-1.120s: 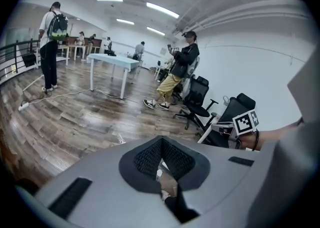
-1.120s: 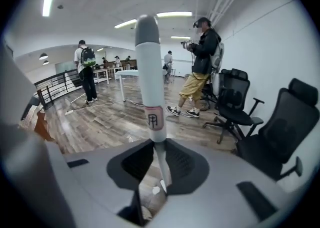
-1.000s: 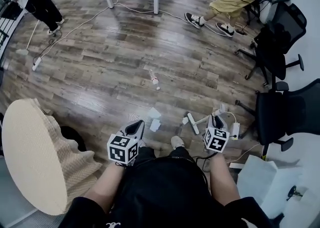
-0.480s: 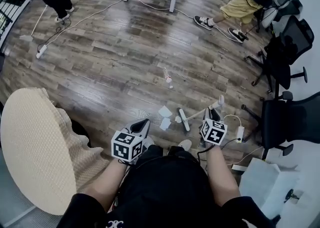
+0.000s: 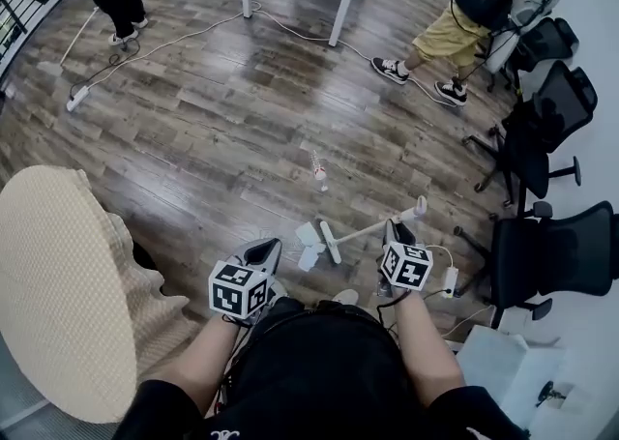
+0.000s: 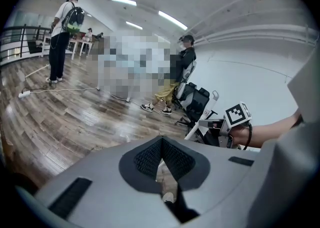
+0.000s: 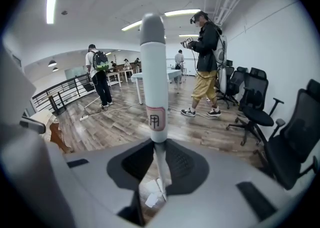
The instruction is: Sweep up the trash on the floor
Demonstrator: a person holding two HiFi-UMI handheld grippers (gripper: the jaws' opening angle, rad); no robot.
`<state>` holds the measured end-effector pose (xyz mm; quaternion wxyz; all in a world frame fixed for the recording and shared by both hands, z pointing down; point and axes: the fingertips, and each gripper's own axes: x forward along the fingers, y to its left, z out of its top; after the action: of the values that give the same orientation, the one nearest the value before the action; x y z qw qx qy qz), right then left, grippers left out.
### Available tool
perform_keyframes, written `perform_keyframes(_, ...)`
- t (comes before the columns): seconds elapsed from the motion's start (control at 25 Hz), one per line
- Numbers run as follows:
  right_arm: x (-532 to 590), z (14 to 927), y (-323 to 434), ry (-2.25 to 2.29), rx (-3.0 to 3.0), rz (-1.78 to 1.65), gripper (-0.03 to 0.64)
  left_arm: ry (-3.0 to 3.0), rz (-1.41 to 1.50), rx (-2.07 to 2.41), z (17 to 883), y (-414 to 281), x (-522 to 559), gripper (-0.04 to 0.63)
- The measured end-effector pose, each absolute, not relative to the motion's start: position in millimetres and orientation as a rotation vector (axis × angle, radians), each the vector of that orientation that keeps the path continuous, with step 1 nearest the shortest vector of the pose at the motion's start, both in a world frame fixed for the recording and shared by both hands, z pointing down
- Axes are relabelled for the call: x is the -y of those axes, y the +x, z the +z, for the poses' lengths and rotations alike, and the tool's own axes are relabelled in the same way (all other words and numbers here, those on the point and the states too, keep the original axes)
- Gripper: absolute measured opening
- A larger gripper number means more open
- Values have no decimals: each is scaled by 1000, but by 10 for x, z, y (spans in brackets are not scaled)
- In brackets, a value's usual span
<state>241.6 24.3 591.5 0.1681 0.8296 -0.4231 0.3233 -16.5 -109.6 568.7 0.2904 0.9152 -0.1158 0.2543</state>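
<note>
The right gripper (image 5: 392, 231) has its fingers (image 7: 186, 165) clenched on the white handle of a broom (image 5: 372, 228). In the right gripper view the handle (image 7: 153, 81) rises straight out from between the dark pads, with a small printed label just above the grip. The handle slants down across the wooden floor (image 5: 213, 119) to the broom head (image 5: 330, 242), which lies just beside two white paper scraps (image 5: 308, 233). I cannot tell whether it touches them. The same scraps show through the gap under the fingers in the right gripper view (image 7: 150, 195).

The left gripper (image 5: 265, 252) has its fingers (image 6: 146, 158) closed tip to tip, with nothing between them. Only floor and the toe of a shoe show through the narrow slit behind the tips. It hangs low, near the person's left leg, a little left of the scraps.

Farther out on the floor, well apart from the broom head, lies a small bottle-like piece of trash (image 5: 317, 168).

Half a second ago the broom head sat to the right of the scraps with a clear gap between them. Now it is drawn in right beside them, and the handle leans lower toward the left. The left gripper is shut and empty as before. A round beige desk (image 5: 58, 274) fills the lower left, and black office chairs (image 5: 542, 254) stand at the right.
</note>
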Motion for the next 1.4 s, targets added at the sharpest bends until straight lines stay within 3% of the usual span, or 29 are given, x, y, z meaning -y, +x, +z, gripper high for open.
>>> perform_keyframes(0.48, 1328, 5047, 2900, 2138, 1656, 584, 84, 2368, 618, 550, 5769, -69, 1353, -3)
perform_keyframes(0.84, 2527, 4741, 3609, 1875, 1984, 387, 84, 2222, 506, 1010, 5639, 664, 1768, -3)
perform_keyframes(1.12, 3175, 5079, 4210, 1712, 2088, 359, 84, 2153, 465, 1131, 5445, 1421, 1780, -3)
perform_keyframes(1.4, 3256, 5937, 4158, 1514, 2012, 295, 84, 2037, 499, 1260, 5470, 1108, 1501, -3)
